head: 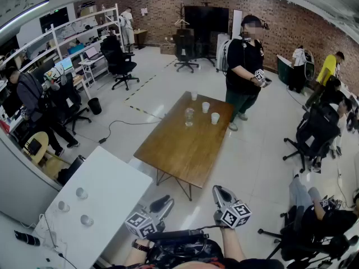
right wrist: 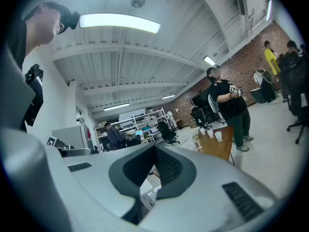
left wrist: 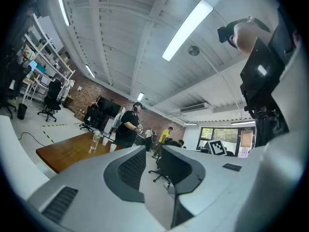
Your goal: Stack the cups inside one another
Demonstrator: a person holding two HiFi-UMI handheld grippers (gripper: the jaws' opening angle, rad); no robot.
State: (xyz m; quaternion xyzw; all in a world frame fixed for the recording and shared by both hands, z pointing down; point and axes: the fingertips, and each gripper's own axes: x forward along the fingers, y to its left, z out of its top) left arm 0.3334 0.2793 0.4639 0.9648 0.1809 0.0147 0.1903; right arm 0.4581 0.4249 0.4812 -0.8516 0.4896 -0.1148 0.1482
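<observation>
Held both grippers short of the tables, gripping nothing.
Had three clear cups [head: 82, 193] standing apart on white table [head: 118, 178], lower left; held left gripper [left wrist: 153, 148] slightly spread, right gripper [right wrist: 154, 147] pressed together; faced three white cups [head: 205, 107], unstacked, beside bottle [head: 189, 116] on wooden table [head: 179, 150] farther off.

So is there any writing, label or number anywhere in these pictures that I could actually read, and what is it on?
No word or number is readable here.
Paper sheet on the brick wall: too small to read.
Monitor screens on the shelves: too small to read.
Small sign above the door: blurred.
Marker cubes: black-and-white square patterns, not letters.
</observation>
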